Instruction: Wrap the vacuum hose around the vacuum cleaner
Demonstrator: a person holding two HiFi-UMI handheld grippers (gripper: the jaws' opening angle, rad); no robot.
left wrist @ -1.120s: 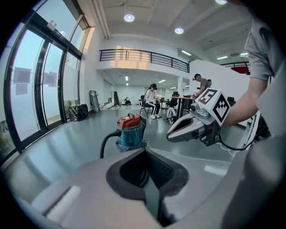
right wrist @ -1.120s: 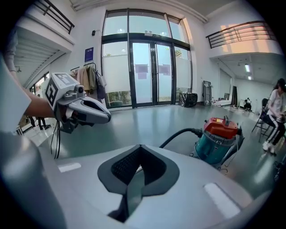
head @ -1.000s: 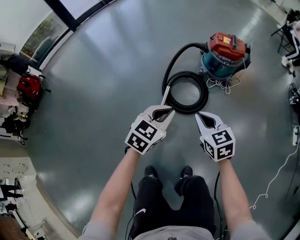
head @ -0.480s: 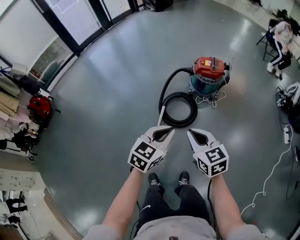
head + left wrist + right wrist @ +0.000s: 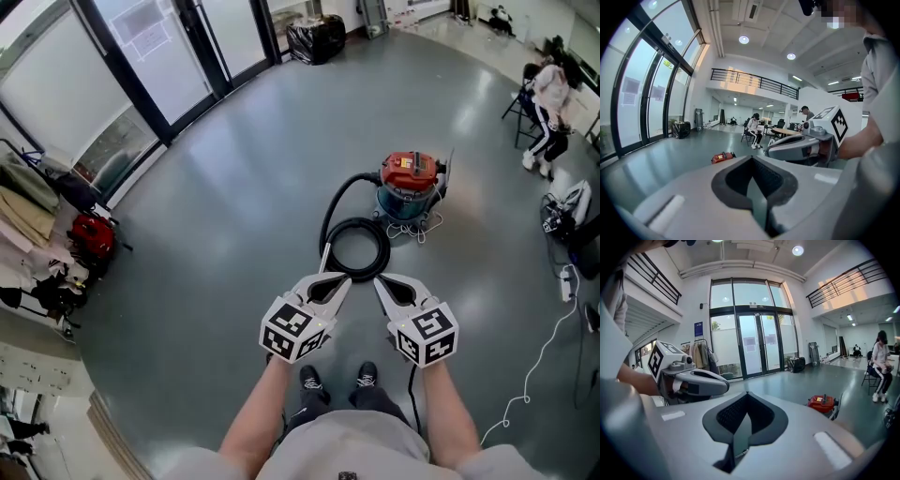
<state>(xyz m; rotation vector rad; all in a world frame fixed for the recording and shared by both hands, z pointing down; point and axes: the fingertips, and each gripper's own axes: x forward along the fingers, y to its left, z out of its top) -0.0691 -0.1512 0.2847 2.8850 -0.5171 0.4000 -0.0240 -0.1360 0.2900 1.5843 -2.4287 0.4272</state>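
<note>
The vacuum cleaner (image 5: 410, 183) has a red top and a blue-green drum and stands on the grey floor ahead. Its black hose (image 5: 357, 246) arcs off the left side and lies in a loose ring on the floor in front of it. A metal wand (image 5: 324, 259) ends the hose. My left gripper (image 5: 339, 281) and right gripper (image 5: 382, 281) hang side by side high above the near edge of that ring. Both are shut and hold nothing. In the left gripper view the vacuum cleaner (image 5: 723, 157) shows far beyond my left gripper (image 5: 753, 164). The right gripper view shows the vacuum cleaner (image 5: 821, 403) past my right gripper (image 5: 746, 397).
A white cord (image 5: 548, 347) trails over the floor at right. A seated person (image 5: 548, 103) is at the far right. Glass doors (image 5: 141, 56) and black bags (image 5: 314, 37) line the back. A red bag (image 5: 89, 234) and clothes sit at left. My feet (image 5: 337, 380) are below.
Both grippers have risen well away from the floor and the hose ring, staying shut and empty. The vacuum cleaner and hose look smaller and farther, and more of the room shows.
</note>
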